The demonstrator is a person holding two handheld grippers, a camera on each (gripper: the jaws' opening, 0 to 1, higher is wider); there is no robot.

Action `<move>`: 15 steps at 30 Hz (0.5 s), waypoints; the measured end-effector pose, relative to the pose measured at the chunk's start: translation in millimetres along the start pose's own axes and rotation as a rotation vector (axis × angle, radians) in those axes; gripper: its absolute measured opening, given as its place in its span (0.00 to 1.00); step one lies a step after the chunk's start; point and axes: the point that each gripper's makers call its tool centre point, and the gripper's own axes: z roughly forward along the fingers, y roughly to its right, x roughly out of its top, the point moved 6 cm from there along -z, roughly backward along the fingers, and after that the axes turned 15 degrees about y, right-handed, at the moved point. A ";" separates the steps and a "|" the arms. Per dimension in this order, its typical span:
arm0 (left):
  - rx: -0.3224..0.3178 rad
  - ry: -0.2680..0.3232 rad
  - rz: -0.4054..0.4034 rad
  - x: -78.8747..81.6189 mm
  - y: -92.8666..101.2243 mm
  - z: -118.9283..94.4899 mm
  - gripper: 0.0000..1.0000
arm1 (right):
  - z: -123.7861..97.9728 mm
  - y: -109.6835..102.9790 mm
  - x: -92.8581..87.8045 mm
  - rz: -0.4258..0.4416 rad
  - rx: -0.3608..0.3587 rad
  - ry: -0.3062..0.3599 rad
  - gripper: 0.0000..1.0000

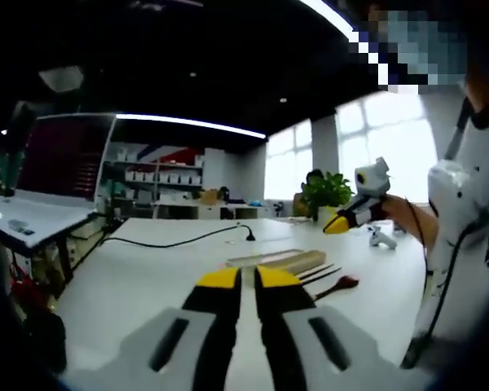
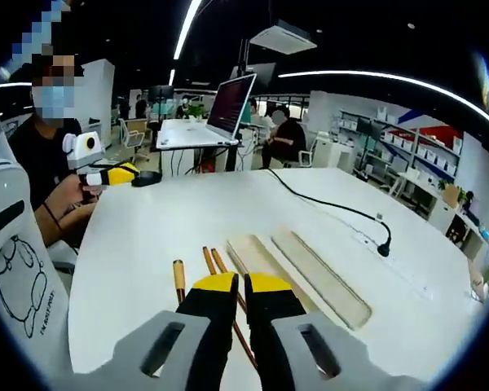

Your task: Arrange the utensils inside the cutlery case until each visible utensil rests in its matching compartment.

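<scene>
cutlery case mid-table, chopsticks alongside

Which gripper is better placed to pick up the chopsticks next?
Right, probably. The right gripper sits directly over the chopsticks beside the case. The left gripper sits farther from them.

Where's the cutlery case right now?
In the right gripper view, the cutlery case lies on the white table, just right of the chopsticks and ahead of the right hand-held gripper; the black cable runs beyond it.
</scene>
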 end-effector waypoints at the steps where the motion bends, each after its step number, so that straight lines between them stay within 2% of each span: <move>1: -0.011 0.022 -0.013 3.7 1.1 0.7 0.07 | 2.2 0.7 -1.7 -0.007 -0.001 -0.013 0.04; 3: -0.025 0.057 -0.037 11.5 2.1 0.6 0.07 | 6.5 1.2 -5.1 -0.010 0.011 -0.035 0.04; 6: -0.018 0.076 -0.032 16.9 2.0 -0.4 0.07 | 11.4 -0.2 -8.3 -0.011 0.032 -0.054 0.04; 10: -0.001 0.075 -0.035 11.4 -1.0 -1.5 0.07 | 19.9 0.6 -14.0 -0.034 0.050 -0.095 0.05; 15: 0.000 0.053 -0.047 1.9 0.0 0.2 0.07 | 31.7 -4.9 -19.8 -0.083 0.109 -0.150 0.03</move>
